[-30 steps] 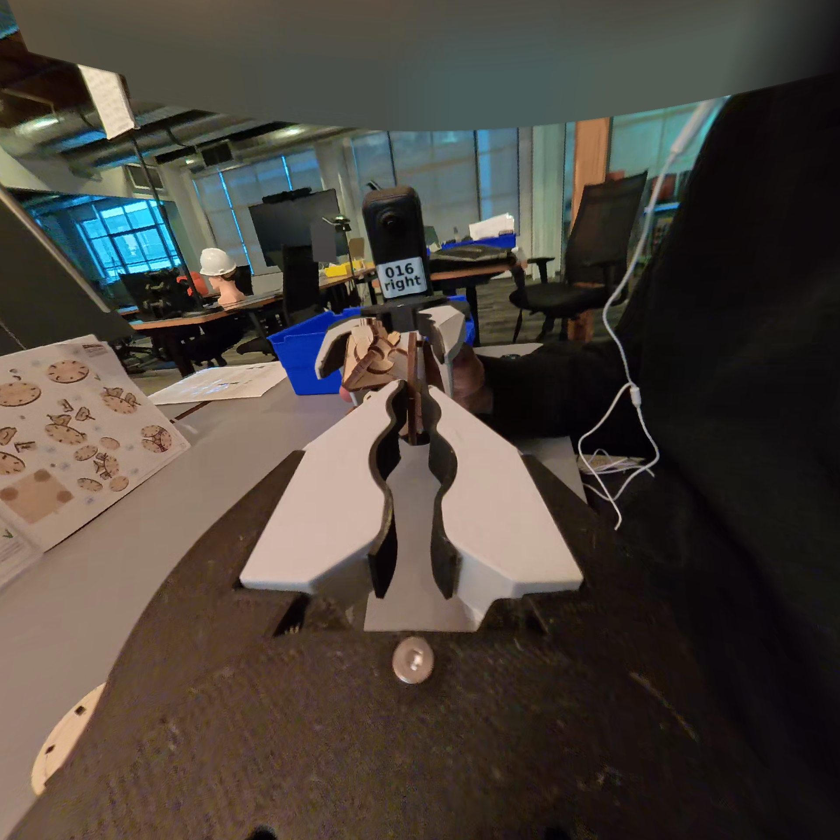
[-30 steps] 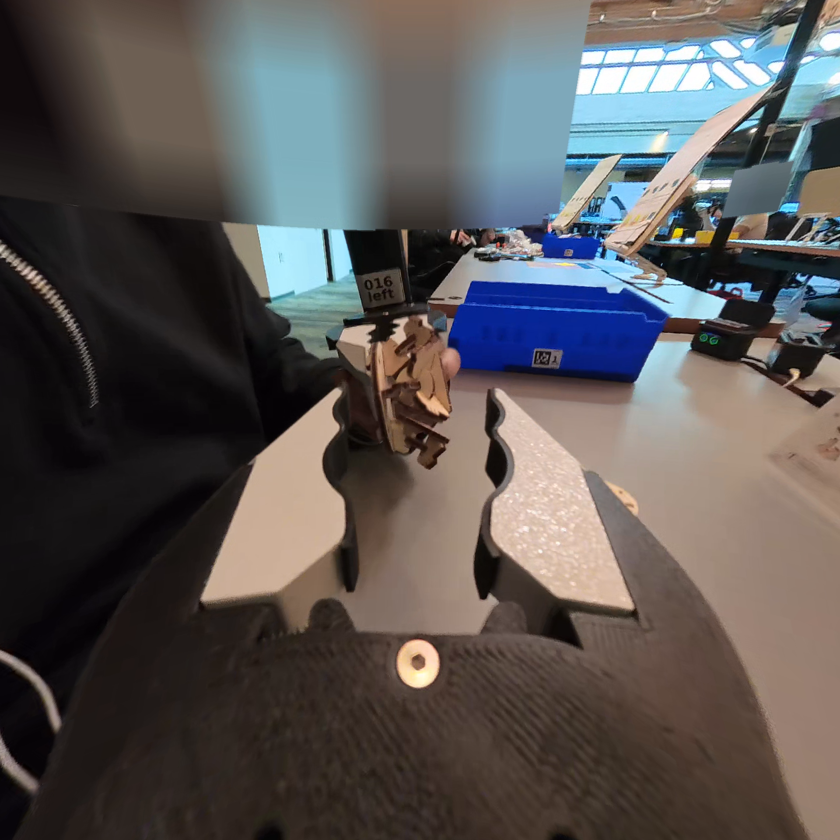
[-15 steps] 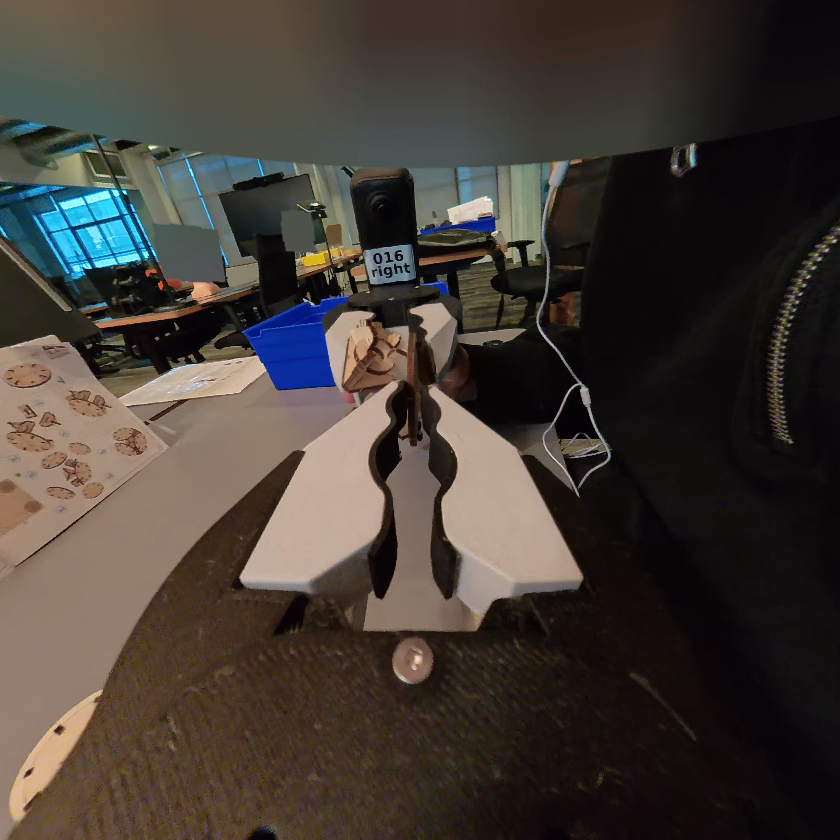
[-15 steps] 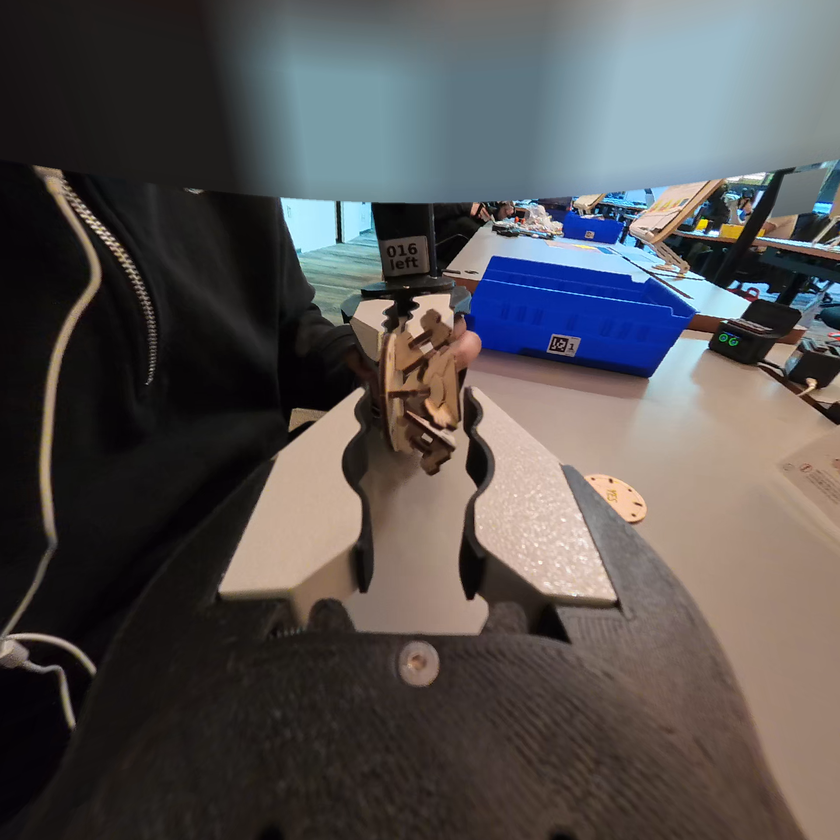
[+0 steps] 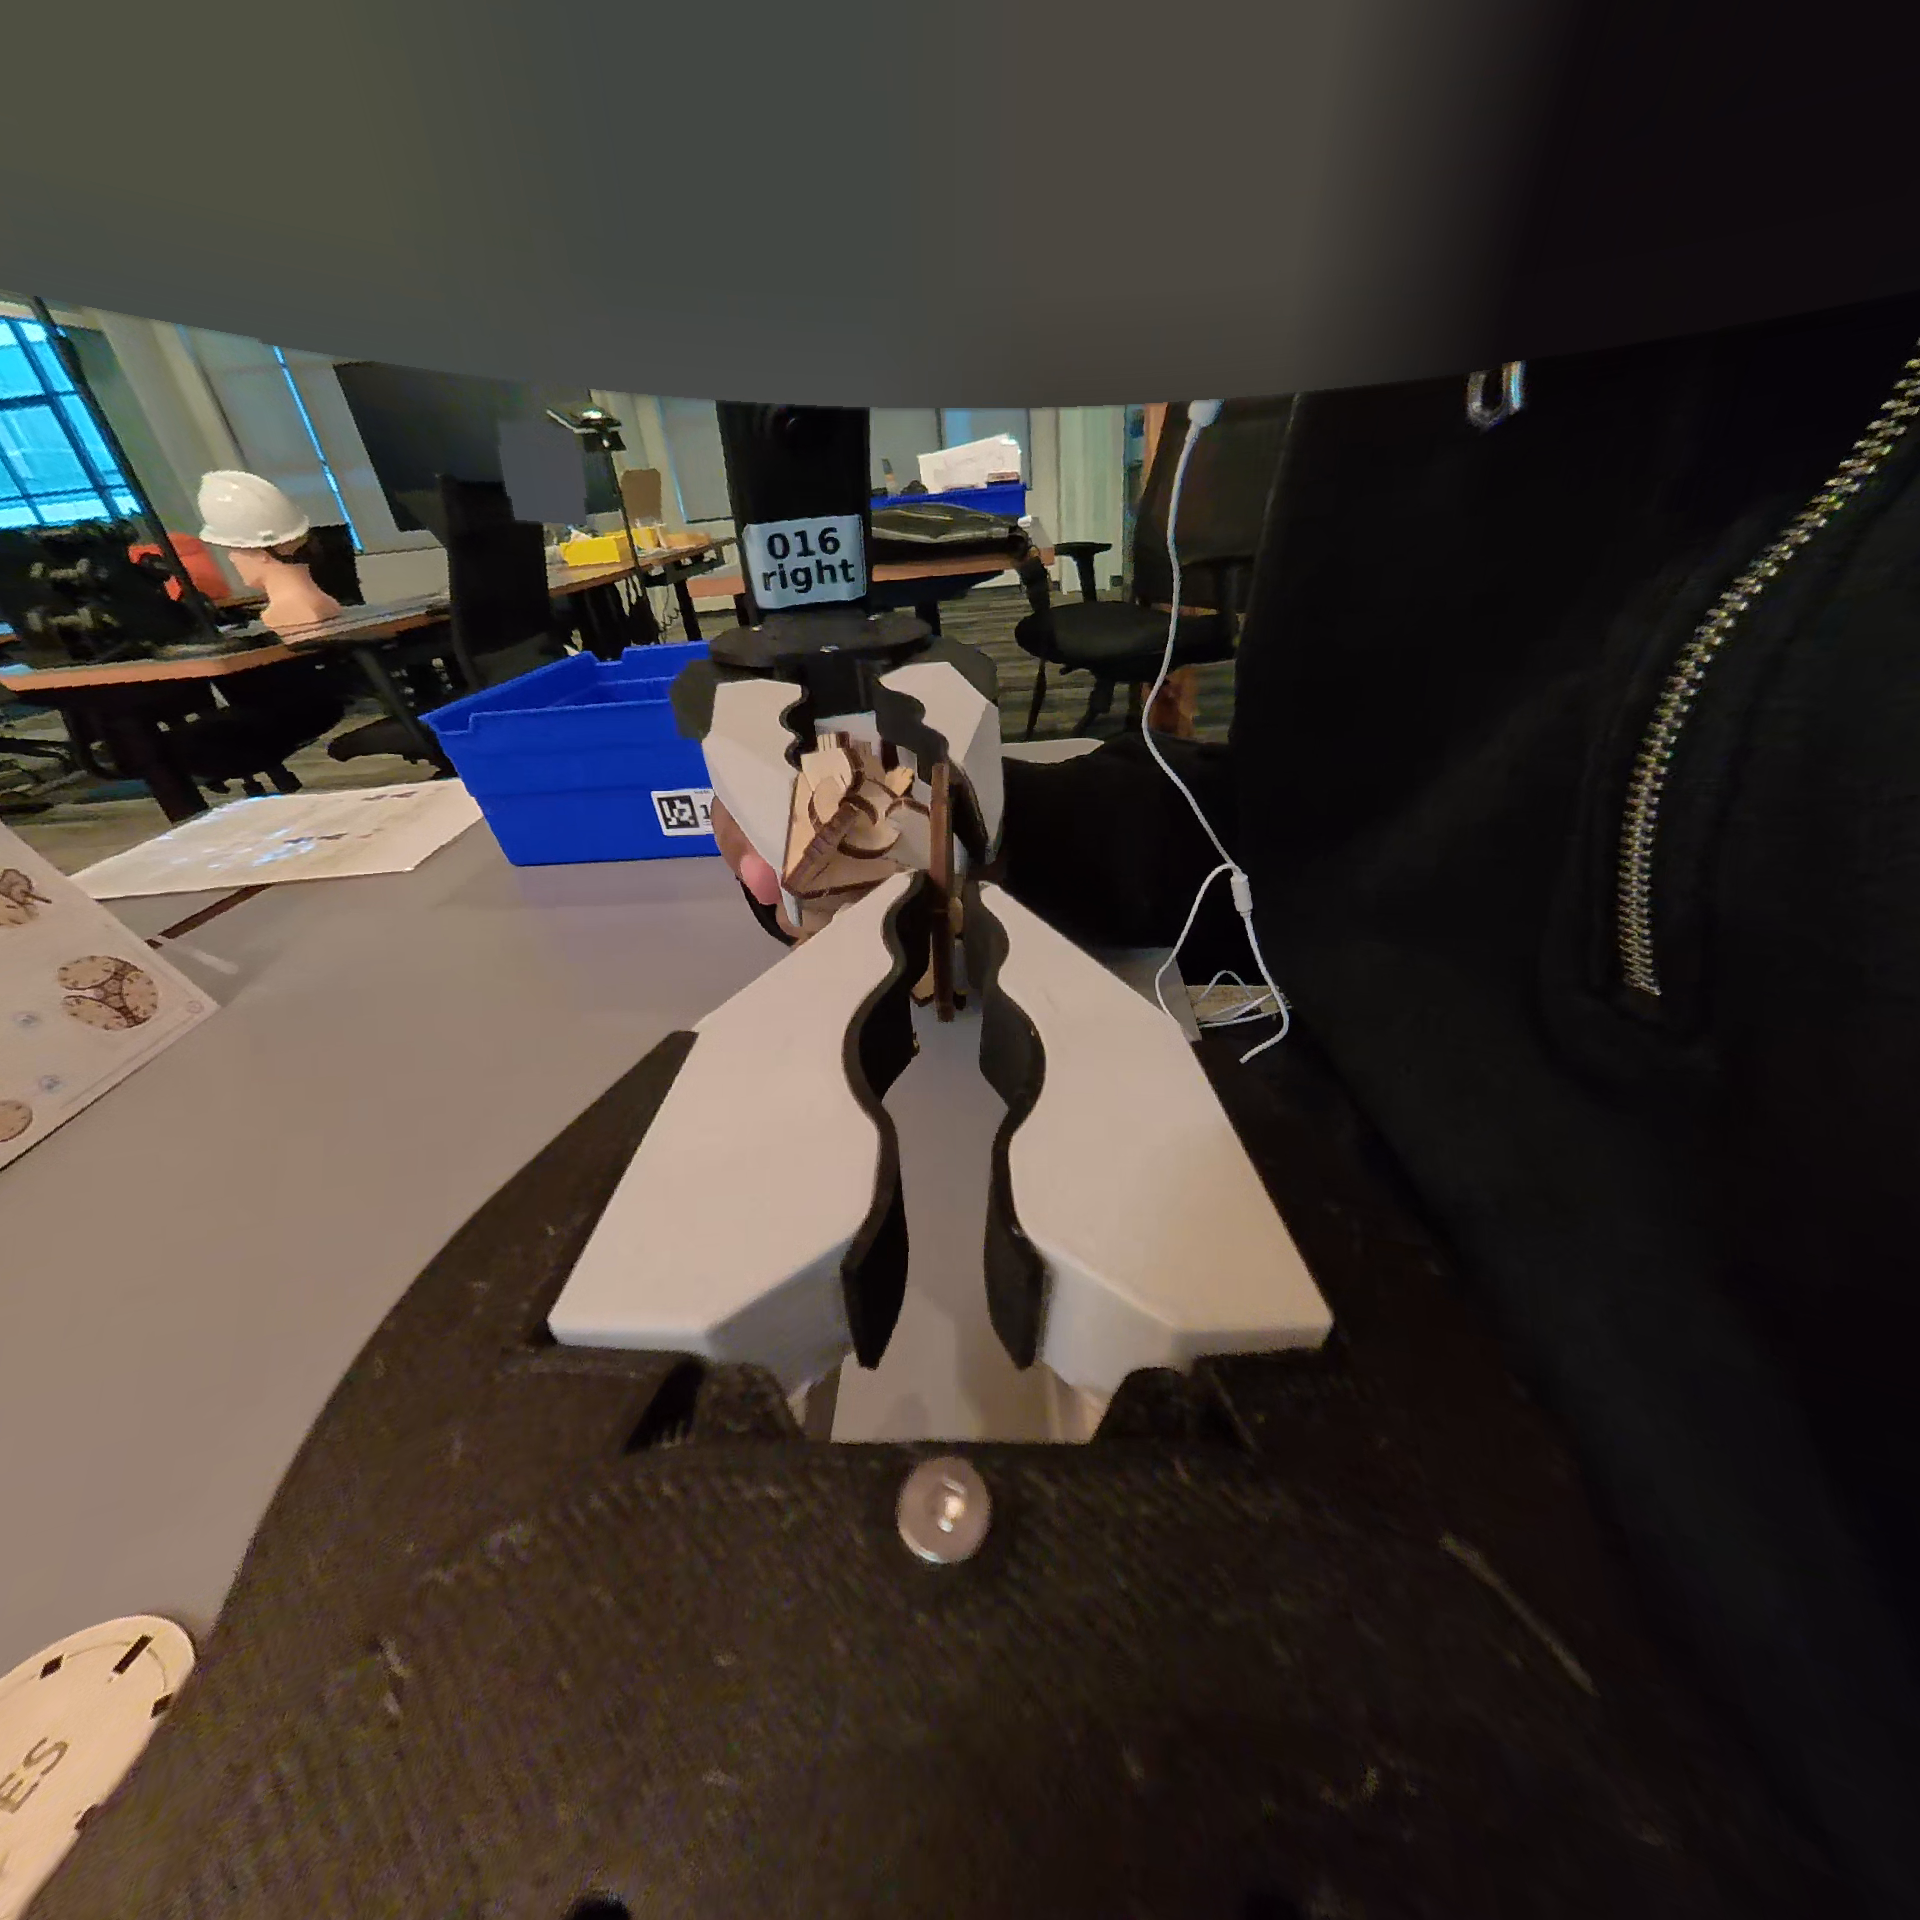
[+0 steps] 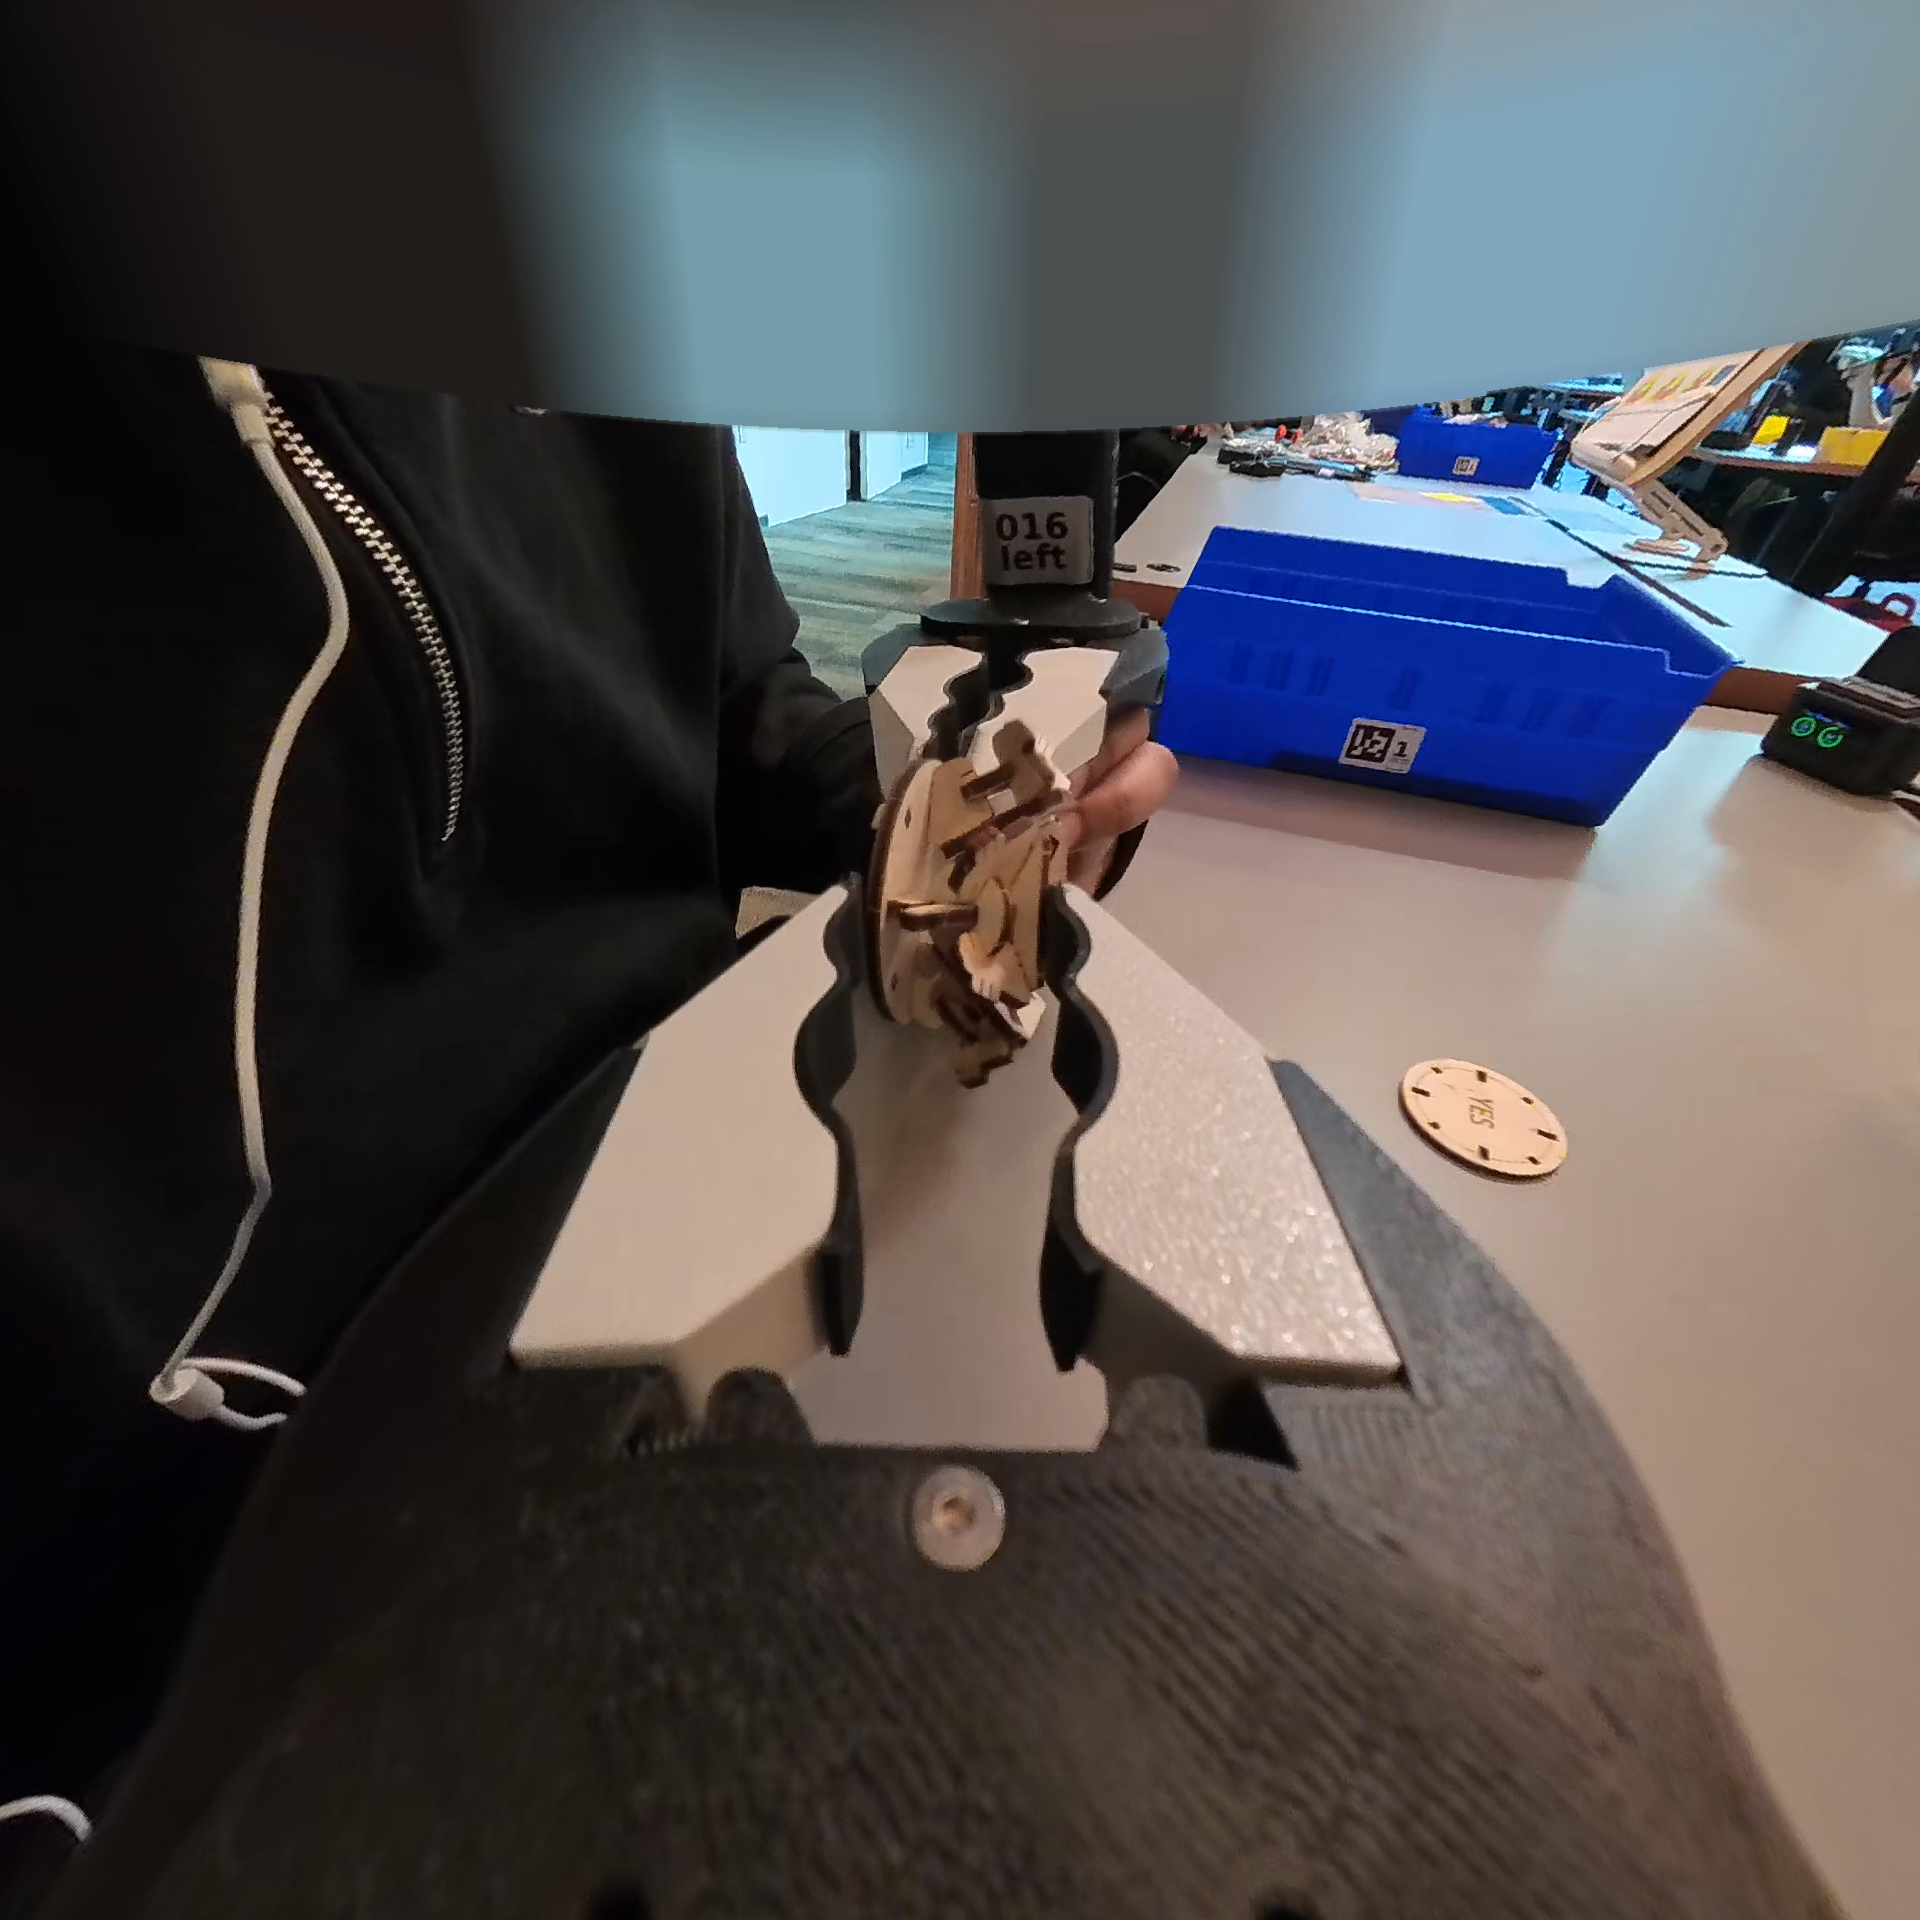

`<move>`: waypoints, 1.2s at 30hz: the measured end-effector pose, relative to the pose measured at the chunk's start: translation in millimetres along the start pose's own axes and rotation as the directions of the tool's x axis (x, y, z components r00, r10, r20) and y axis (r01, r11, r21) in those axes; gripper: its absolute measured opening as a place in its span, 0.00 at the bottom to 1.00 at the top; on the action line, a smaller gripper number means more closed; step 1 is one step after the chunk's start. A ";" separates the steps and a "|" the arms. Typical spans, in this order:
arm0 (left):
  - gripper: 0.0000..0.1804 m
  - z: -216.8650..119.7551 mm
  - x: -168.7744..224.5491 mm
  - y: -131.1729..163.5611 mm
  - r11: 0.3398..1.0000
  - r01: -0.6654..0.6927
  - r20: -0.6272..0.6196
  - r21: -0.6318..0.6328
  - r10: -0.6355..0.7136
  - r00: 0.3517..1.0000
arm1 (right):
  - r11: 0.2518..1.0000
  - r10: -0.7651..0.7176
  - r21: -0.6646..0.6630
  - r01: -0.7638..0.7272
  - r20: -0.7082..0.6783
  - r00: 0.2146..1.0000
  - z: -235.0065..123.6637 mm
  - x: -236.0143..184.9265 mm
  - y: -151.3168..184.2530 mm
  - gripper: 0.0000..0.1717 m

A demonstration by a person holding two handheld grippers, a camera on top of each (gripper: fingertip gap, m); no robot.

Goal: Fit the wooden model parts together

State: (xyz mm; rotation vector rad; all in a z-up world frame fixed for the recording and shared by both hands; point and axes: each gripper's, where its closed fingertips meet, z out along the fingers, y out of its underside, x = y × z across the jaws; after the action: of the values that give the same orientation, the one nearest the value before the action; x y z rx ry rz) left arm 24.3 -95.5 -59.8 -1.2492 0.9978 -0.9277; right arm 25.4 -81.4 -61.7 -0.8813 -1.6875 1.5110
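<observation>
Laser-cut plywood gear assembly (image 6: pixel 961 914) — flat disc edge pinched by left hand-held gripper (image 5: pixel 940 940), right hand-held gripper (image 6: pixel 956 935) clamping its sides.

I am looking into an open-plan office used as a maker lab: long desks (image 5: pixel 312 634) with a monitor (image 5: pixel 416 447) and swivel chairs (image 5: pixel 1101 623) at twelve o'clock, tall windows (image 5: pixel 52 426) at ten, blue parts bins (image 6: pixel 1434 675) and laser-cut wooden pieces (image 6: pixel 1481 1117) on the grey table (image 6: pixel 1558 956).
</observation>
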 end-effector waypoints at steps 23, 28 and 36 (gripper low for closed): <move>0.01 -1.0 -5.7 3.6 1.000 0.021 0.021 -0.014 -0.021 1.000 | 0.987 -0.159 -0.043 0.155 -0.125 0.979 -2.9 8.9 1.9 0.17; 0.01 0.1 -10.4 6.4 0.998 0.052 0.039 -0.026 -0.051 0.998 | 0.982 -0.183 -0.065 0.175 -0.152 0.971 -5.1 12.7 3.8 0.18; 0.01 1.4 -17.7 13.1 0.989 0.138 0.054 -0.057 -0.135 0.989 | 0.974 -0.213 -0.113 0.195 -0.184 0.960 -7.9 18.3 10.5 0.18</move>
State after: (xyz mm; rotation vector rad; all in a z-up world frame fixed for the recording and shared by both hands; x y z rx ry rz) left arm 20.4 -77.0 -71.2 -1.3994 0.9155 -0.9723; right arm 22.9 -60.8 -70.5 -0.8457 -1.6597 1.1776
